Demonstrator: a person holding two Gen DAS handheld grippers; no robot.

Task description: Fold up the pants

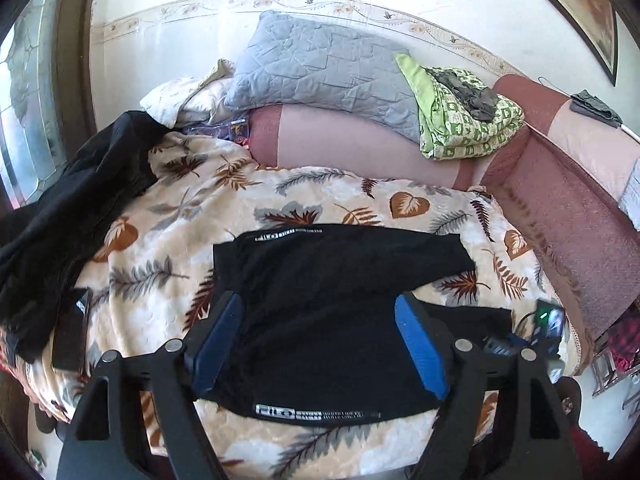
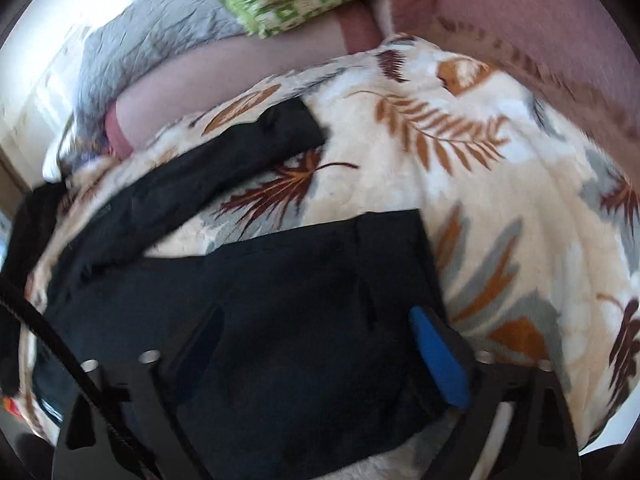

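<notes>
Black pants (image 1: 320, 312) on leaf-print blanket (image 1: 360, 204); grey pillow (image 1: 320, 68) behind; both claws wide, empty.

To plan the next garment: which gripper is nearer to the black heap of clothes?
Left. The left gripper is above the pants, the heap beside it; the right gripper is beyond the pants, farther off.

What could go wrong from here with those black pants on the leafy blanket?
1. The black pants are only partly folded, with one leg splayed off sideways, so the stack may end up crooked.
2. The left hand-held gripper stands open above the cloth, holding nothing; the fold could relax.
3. A second black garment lies nearby on the blanket and could get caught up by mistake.
</notes>
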